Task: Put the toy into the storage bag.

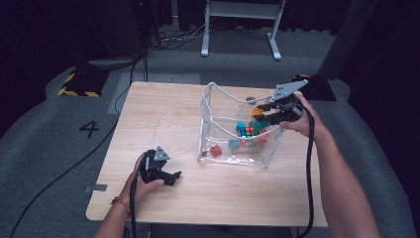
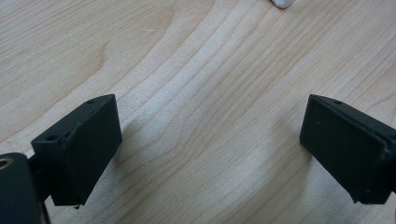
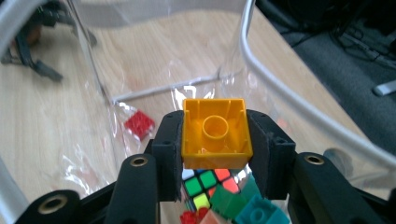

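orange brick point(image 3: 215, 133) sits clamped between the pads of your right gripper point(image 3: 215, 154), hollow underside toward the camera, poised over the open top of the clear bag point(image 1: 271, 148) at the table's far right, with the puzzle cube point(image 3: 205, 184) and other blocks directly below it, so the way on is judged to be straight down. your left gripper point(image 2: 210, 154) rests wide open and empty on the near left of the table point(image 1: 163, 114), well apart from the bag. no brand, label or writing can be read on the brick or the bag.

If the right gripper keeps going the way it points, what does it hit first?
Probably the puzzle cube atop the toy pile in the clear bag. The right gripper, holding the orange brick, points down into it; depth is uncertain.
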### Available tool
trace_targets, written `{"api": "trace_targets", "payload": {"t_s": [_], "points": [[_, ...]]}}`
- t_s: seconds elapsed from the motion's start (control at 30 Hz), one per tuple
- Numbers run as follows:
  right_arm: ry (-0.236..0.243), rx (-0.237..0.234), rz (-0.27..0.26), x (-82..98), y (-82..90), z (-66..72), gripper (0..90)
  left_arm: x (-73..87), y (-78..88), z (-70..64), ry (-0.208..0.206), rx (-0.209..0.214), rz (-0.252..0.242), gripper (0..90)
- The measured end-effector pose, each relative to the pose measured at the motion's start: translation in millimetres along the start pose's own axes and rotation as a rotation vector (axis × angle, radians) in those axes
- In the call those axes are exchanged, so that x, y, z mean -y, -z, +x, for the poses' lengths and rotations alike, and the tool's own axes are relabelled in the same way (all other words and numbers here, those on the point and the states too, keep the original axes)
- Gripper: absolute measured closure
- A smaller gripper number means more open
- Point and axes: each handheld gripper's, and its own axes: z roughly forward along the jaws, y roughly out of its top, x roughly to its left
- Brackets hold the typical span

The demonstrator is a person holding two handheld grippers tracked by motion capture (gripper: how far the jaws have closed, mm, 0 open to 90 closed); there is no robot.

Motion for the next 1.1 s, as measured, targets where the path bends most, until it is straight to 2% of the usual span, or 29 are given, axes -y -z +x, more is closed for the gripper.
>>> {"api": "trace_targets", "payload": {"t_s": [0.07, 0.13, 0.2, 0.3, 0.53, 0.6, 0.63, 0.77, 0.93, 0.97, 1.03, 1.1], "points": [[0.011, -0.003, 0.043, 3.0, -2.1, -1.8, 59.2, 0.0, 0.0, 0.0, 0.000, 0.000, 0.000, 5.7], [-0.005, 0.037, 0.078, 5.5, -2.7, -4.8, 59.2, 0.0, 0.0, 0.0, 0.000, 0.000, 0.000, 5.7], [-0.012, 0.047, 0.108, 8.7, -1.7, -8.5, 59.2, 0.0, -0.1, 0.0, 0.000, 0.002, -0.001, 5.7], [-0.031, 0.058, 0.153, 11.8, 2.5, -13.8, 59.3, 0.0, 0.0, 0.0, 0.000, 0.000, 0.000, 5.7], [-0.041, 0.071, 0.249, 13.8, 8.8, -22.1, 59.2, 0.0, 0.0, 0.0, 0.000, 0.000, 0.000, 5.7], [-0.037, 0.075, 0.265, 13.8, 9.2, -22.2, 59.1, 0.0, 0.0, 0.0, 0.000, 0.000, 0.000, 5.7], [-0.039, 0.060, 0.261, 14.7, 8.1, -22.4, 59.1, 0.0, 0.0, 0.0, -0.001, 0.000, 0.000, 5.7], [-0.040, 0.072, 0.308, 15.1, 6.1, -23.8, 59.1, 0.0, 0.0, 0.0, 0.000, 0.000, 0.000, 5.7], [-0.029, 0.056, 0.352, 11.1, 3.2, -23.1, 58.2, 0.0, 0.0, 0.0, -0.001, 0.000, 0.000, 5.7], [-0.014, 0.062, 0.370, 9.8, 2.8, -23.1, 58.0, 0.0, 0.0, 0.0, 0.000, 0.000, 0.000, 5.7], [-0.024, 0.066, 0.375, 8.4, 1.9, -22.6, 57.0, 0.0, 0.0, 0.0, 0.000, 0.000, 0.000, 5.7], [-0.011, 0.058, 0.389, 7.3, 1.2, -22.2, 56.6, 0.0, 0.0, 0.0, 0.000, 0.000, 0.000, 5.7]]}}
